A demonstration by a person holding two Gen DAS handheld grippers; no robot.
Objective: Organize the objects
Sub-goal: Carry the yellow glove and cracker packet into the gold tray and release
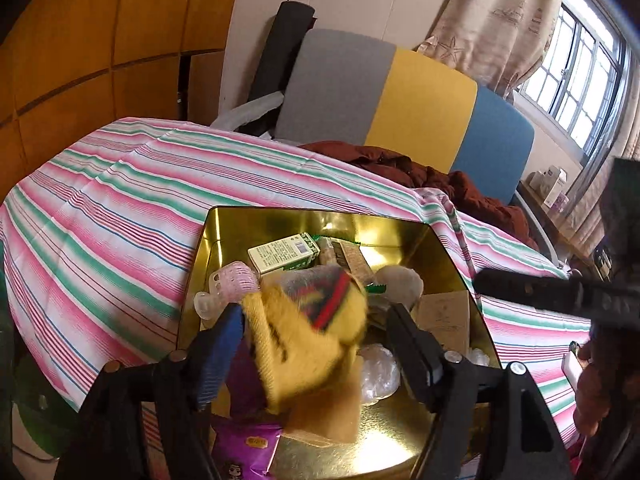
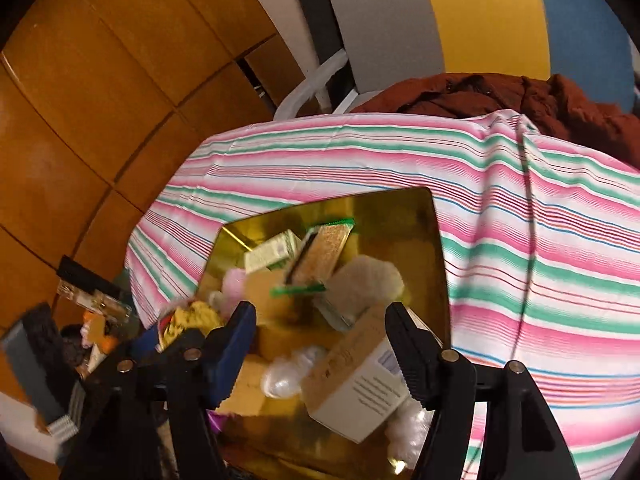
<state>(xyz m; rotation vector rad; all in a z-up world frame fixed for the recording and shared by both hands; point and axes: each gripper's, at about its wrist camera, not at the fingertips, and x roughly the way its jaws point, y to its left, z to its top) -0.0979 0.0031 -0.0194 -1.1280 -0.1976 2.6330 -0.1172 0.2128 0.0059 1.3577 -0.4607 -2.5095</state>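
Observation:
A gold tin tray (image 1: 248, 224) sits on the striped tablecloth and holds several small objects. In the left wrist view my left gripper (image 1: 316, 320) is open above the tray, with a blurred yellow knitted toy (image 1: 304, 340) between its fingers; I cannot tell whether a pad touches it. A green-and-white carton (image 1: 284, 256), a pink hair roller (image 1: 236, 282) and a beige puff (image 1: 400, 280) lie in the tray. In the right wrist view my right gripper (image 2: 320, 316) is open and empty above the same tray (image 2: 436, 280), over a cardboard box (image 2: 360, 380).
The striped tablecloth (image 1: 120, 208) covers the table around the tray. A grey, yellow and blue chair back (image 1: 400, 100) with a red-brown jacket (image 1: 440, 180) stands behind. Wooden panels (image 2: 100, 100) lie left. A purple packet (image 1: 244, 448) is at the tray's near edge.

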